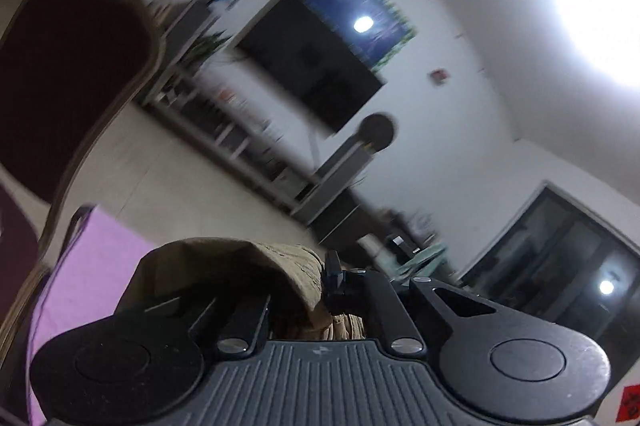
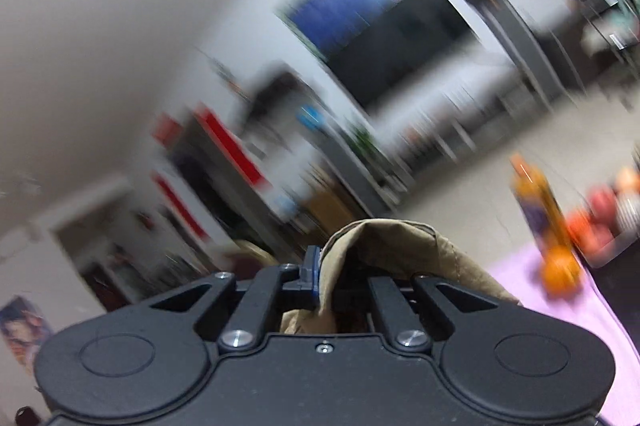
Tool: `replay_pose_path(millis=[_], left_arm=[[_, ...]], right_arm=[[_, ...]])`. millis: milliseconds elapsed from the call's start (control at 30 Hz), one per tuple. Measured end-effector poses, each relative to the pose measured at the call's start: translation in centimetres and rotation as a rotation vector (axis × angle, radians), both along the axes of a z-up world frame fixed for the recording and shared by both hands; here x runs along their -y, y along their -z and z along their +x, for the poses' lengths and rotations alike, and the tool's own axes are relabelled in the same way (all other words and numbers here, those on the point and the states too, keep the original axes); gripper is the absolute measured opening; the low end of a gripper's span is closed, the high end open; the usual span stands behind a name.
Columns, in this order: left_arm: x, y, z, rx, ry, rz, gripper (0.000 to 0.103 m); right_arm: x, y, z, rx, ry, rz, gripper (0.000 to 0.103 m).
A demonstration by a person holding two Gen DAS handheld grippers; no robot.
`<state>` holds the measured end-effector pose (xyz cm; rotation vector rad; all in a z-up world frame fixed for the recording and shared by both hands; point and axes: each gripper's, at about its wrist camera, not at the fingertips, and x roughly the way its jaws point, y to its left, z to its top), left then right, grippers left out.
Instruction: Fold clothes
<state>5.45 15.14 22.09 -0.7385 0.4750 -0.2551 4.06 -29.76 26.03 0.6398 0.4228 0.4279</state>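
White walls, a dark wall-mounted television [image 1: 316, 62] and a low shelf ran blurred across both views; pink cloth covered the table [image 1: 96, 266] below, with an orange bottle [image 2: 544, 214] and a tray of fruit [image 2: 608, 222] at its far right side. Both claws were tilted only a little below level, well above the table; the left claw [image 1: 316, 286] was clamped on a bunched fold of the tan garment [image 1: 256, 266], and the right claw [image 2: 324, 278] was likewise pinched on another part of the same tan cloth, which draped over its right finger. How much of the garment hung below could not be seen. My judgement: the piece was being lifted to shake it flat before a fold; each grip held only a gathered edge, so a sharp shake might pull the cloth free of one claw; the hanging part might also swing into the bottle and tip it.
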Motion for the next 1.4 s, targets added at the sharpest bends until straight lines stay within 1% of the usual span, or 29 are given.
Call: replay_pose_path(millis=[33, 67, 100, 133, 167, 200, 233, 267, 333, 367, 400, 433, 467, 500, 533, 600, 633, 767, 833, 867, 900, 967, 1000, 1033, 1100, 1200, 1267, 1300, 1400], left_arm=[[-0.4, 1.9, 3.3, -0.104, -0.01, -0.004, 0.003], [-0.7, 3.6, 6.3, -0.203, -0.025, -0.024, 0.003], [-0.6, 3.8, 8.1, -0.241, -0.048, -0.017, 0.002], [-0.4, 3.7, 9.7, -0.265, -0.073, -0.003, 0.002], [-0.2, 3.6, 11.2, -0.289, -0.098, 0.011, 0.002], [0.1, 1.7, 11.7, -0.225, -0.096, 0.027, 0.002], [0.5, -0.6, 12.0, -0.14, -0.087, 0.044, 0.002], [0.5, -3.0, 11.3, -0.033, -0.073, 0.059, 0.002], [0.6, -6.7, 8.3, 0.165, -0.057, 0.103, 0.003], [0.5, -7.5, 7.0, 0.217, -0.046, 0.122, 0.004], [0.5, -8.0, 5.7, 0.259, -0.033, 0.14, 0.006], [0.4, -7.6, 4.9, 0.274, -0.016, 0.148, 0.007], [0.4, -6.5, 4.4, 0.264, -0.004, 0.153, 0.007], [0.7, -4.5, 4.1, 0.231, 0.005, 0.166, 0.007], [1.1, -2.2, 4.0, 0.195, 0.013, 0.182, 0.006], [1.9, 4.5, 5.1, 0.088, 0.031, 0.203, 0.006], [2.1, 8.2, 5.3, 0.025, 0.032, 0.198, 0.006], [1.8, 22.9, 6.2, -0.248, 0.022, 0.183, 0.006], [1.5, 29.0, 6.5, -0.382, 0.008, 0.184, 0.005], [1.2, 30.8, 6.3, -0.418, 0.002, 0.177, 0.005], [0.9, 32.2, 6.1, -0.447, -0.004, 0.168, 0.005], [0.4, 35.0, 5.7, -0.503, -0.016, 0.15, 0.005], [0.1, 35.6, 5.5, -0.508, -0.024, 0.14, 0.005], [0.0, 35.5, 5.5, -0.509, -0.03, 0.137, 0.005], [0.4, 34.8, 5.2, -0.509, -0.036, 0.142, 0.005], [2.2, 33.6, 3.9, -0.505, -0.038, 0.163, 0.005], [2.6, 32.9, 2.9, -0.49, -0.035, 0.158, 0.005], [2.8, 32.5, 2.3, -0.478, -0.031, 0.139, 0.005], [2.6, 32.9, 1.5, -0.516, -0.031, 0.104, 0.004]], right_arm=[[-0.9, 1.9, 3.0, -0.084, 0.009, -0.032, 0.004], [-1.5, 3.8, 5.9, -0.176, 0.027, -0.056, 0.004], [-2.1, 5.5, 8.5, -0.259, 0.049, -0.07, 0.004], [-2.5, 6.1, 10.5, -0.298, 0.065, -0.08, 0.004], [-2.8, 6.0, 12.0, -0.3, 0.076, -0.091, 0.004], [-2.9, 4.9, 12.7, -0.267, 0.08, -0.096, 0.004], [-2.8, 2.9, 12.7, -0.191, 0.076, -0.091, 0.004], [-2.7, 0.8, 12.6, -0.115, 0.072, -0.086, 0.004], [-1.6, -3.2, 11.2, 0.044, 0.073, -0.067, 0.004], [-0.8, -4.7, 10.0, 0.113, 0.073, -0.063, 0.004], [0.0, -5.4, 9.0, 0.159, 0.069, -0.061, 0.004], [0.7, -5.6, 8.1, 0.187, 0.061, -0.058, 0.004], [1.4, -5.3, 7.5, 0.199, 0.05, -0.055, 0.005], [1.8, -4.2, 7.4, 0.192, 0.034, -0.052, 0.005], [2.1, -2.5, 7.5, 0.166, 0.02, -0.06, 0.005], [2.1, 2.4, 8.8, 0.063, -0.003, -0.101, 0.005], [2.0, 5.3, 9.4, 0.004, -0.015, -0.12, 0.005], [1.2, 20.0, 11.2, -0.31, -0.063, -0.16, 0.005], [1.1, 27.1, 11.2, -0.456, -0.068, -0.165, 0.005], [1.3, 30.2, 11.2, -0.523, -0.067, -0.141, 0.005], [1.3, 32.4, 10.9, -0.576, -0.063, -0.127, 0.005], [1.3, 34.6, 9.8, -0.647, -0.047, -0.125, 0.006], [1.3, 35.7, 9.2, -0.682, -0.038, -0.123, 0.007], [1.2, 36.2, 9.0, -0.697, -0.037, -0.126, 0.007], [0.7, 35.5, 8.8, -0.668, -0.045, -0.155, 0.007], [-0.3, 34.3, 7.3, -0.618, -0.028, -0.19, 0.005], [-0.4, 34.0, 6.7, -0.57, -0.018, -0.206, 0.005], [-0.5, 33.7, 6.1, -0.549, -0.014, -0.203, 0.005], [0.3, 33.1, 4.6, -0.518, -0.001, -0.158, 0.005]])
